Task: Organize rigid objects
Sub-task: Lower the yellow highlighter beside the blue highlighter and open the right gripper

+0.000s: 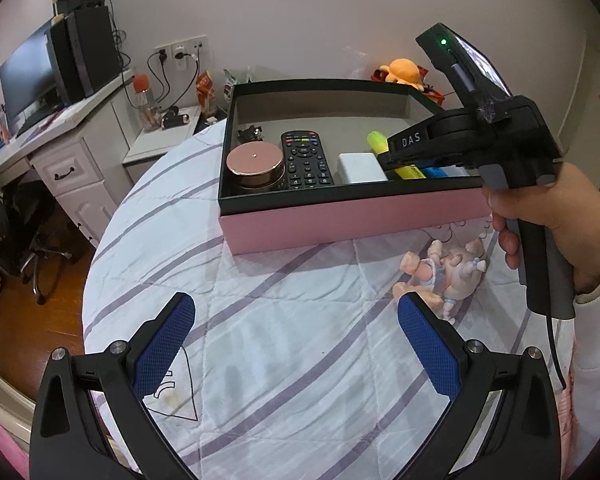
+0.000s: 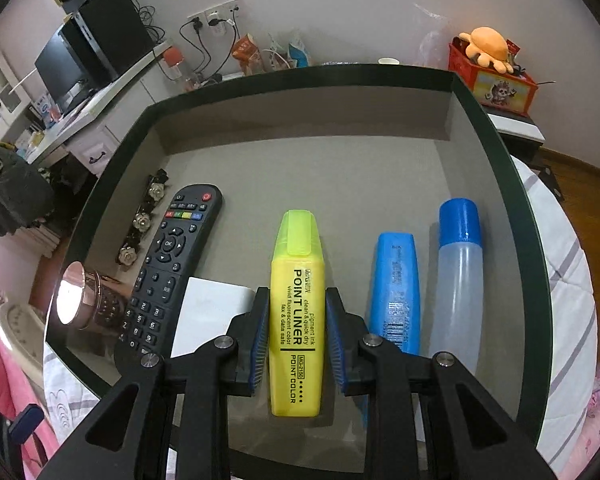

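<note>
A pink box [image 1: 340, 220] with a dark rim and grey floor [image 2: 340, 184] sits on the striped bedspread. In it lie a yellow highlighter [image 2: 298, 304], a blue highlighter [image 2: 398, 280], a blue-capped bottle [image 2: 458, 276], a black remote [image 2: 168, 264], a white block [image 2: 214, 308], a rose-gold jar [image 1: 254, 166] and a flowered clip [image 2: 140, 224]. My right gripper [image 2: 297, 300] reaches into the box, its pads close on both sides of the yellow highlighter with slight gaps. My left gripper [image 1: 296, 312] is open and empty above the bedspread. A small doll [image 1: 444, 272] lies in front of the box.
A white desk [image 1: 60, 148] with a monitor and black boxes stands at the left. An orange plush [image 1: 402, 70] sits on a red box behind the pink one. The bed edge and wooden floor [image 1: 32, 320] lie at the left.
</note>
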